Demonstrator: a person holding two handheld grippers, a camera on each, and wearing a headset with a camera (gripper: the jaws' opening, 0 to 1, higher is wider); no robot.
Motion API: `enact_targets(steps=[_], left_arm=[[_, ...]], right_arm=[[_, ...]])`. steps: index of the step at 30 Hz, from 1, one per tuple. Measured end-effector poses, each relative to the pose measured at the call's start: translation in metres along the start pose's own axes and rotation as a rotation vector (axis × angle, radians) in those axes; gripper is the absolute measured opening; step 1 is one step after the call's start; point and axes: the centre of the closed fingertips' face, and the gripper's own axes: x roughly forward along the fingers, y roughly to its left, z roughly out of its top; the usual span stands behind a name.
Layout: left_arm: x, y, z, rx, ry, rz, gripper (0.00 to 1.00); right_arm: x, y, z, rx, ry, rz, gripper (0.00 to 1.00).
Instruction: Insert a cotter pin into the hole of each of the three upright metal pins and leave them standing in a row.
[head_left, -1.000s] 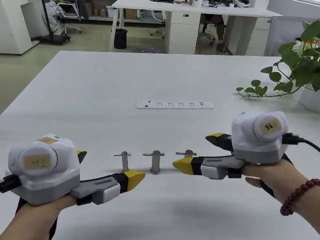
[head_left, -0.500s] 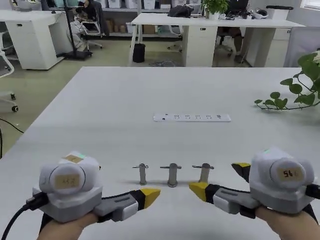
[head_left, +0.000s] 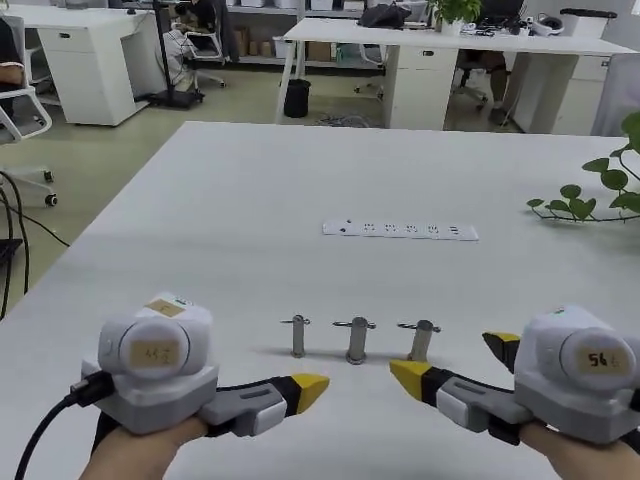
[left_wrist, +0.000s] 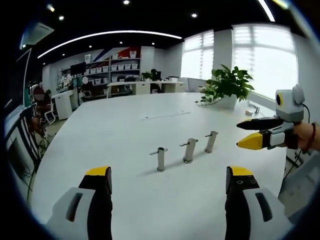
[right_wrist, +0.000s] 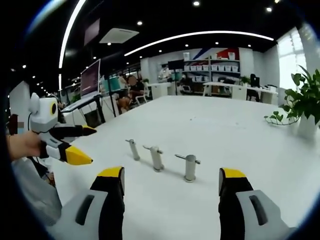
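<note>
Three upright metal pins stand in a row on the white table: the left pin (head_left: 298, 336), the middle pin (head_left: 357, 341) and the right pin (head_left: 421, 341). Each has a thin cotter pin through its top. The same row appears in the left gripper view (left_wrist: 188, 150) and the right gripper view (right_wrist: 156, 157). My left gripper (left_wrist: 169, 172) is open and empty, and its yellow fingertip (head_left: 305, 387) lies just in front of the left pin. My right gripper (head_left: 453, 360) is open and empty too, near the right pin without touching it.
A white power strip (head_left: 400, 230) lies further back on the table. A trailing plant (head_left: 590, 200) sits at the right edge. A black cable (head_left: 45, 440) hangs from the left gripper. White desks and chairs stand beyond the table's far edge.
The head camera has shifted, so the whole scene sits lower and to the right. Both grippers have drawn back a little from the pins towards me. The pins have not moved.
</note>
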Motion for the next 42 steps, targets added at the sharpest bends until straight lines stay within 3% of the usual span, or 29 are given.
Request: enact_targets(steps=[11, 23, 33, 42], left_arm=[[0.0014, 0.0055, -0.0072, -0.012, 0.023, 0.006, 0.94], [0.0006, 0.0088, -0.0071, -0.020, 0.013, 0.008, 0.94], [0.0018, 0.0020, -0.0078, 0.000, 0.025, -0.014, 0.95], [0.0020, 0.0031, -0.0074, 0.007, 0.029, -0.011, 0.95]], right_arm=[[-0.0015, -0.0023, -0.0079, 0.025, 0.012, -0.015, 0.74], [0.0021, 0.0023, -0.0063, 0.028, 0.012, -0.003, 0.73], [-0.0014, -0.0026, -0.0049, 0.033, 0.007, -0.016, 0.74], [-0.0022, -0.0061, -0.0042, 0.046, 0.001, -0.024, 0.74]])
